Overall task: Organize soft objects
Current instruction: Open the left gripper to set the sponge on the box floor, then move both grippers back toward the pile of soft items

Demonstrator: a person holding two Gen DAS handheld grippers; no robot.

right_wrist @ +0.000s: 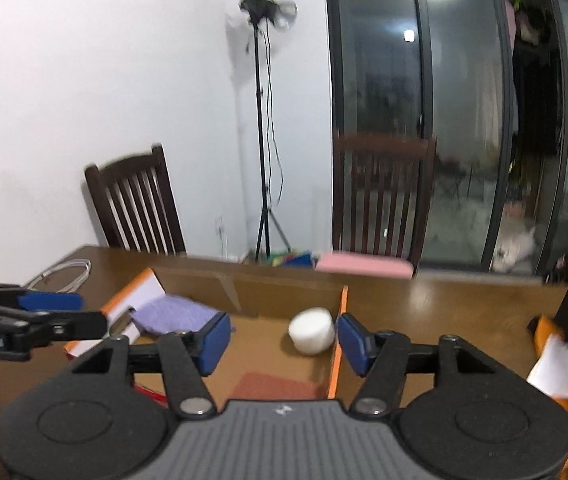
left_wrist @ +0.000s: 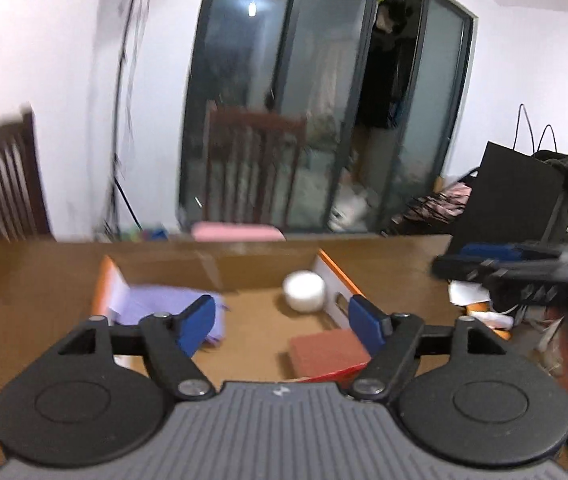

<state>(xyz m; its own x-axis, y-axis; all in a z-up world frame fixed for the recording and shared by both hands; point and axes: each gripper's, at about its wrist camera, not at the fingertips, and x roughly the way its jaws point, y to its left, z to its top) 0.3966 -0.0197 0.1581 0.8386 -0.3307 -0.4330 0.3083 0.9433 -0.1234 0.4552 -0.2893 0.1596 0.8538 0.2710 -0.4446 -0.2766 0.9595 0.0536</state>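
- Left hand-held gripper (left_wrist: 280,322): jaws spread, nothing pinched; held above the cardboard box (left_wrist: 268,276).
- Right hand-held gripper (right_wrist: 284,338): jaws spread, nothing between the blue pads (right_wrist: 214,342); held over the same box.
- Inside the box are seen: purple cloth (left_wrist: 172,306) at the left, white roll (left_wrist: 304,291) near the right wall, red-brown pad (left_wrist: 326,354) in the near part.
- Box is set on the wooden desk (left_wrist: 36,288).
- Pink cloth (right_wrist: 364,267) is seen at the desk's far edge, before a chair (right_wrist: 384,196).
- White cable (right_wrist: 64,274) is noted at the desk's left.
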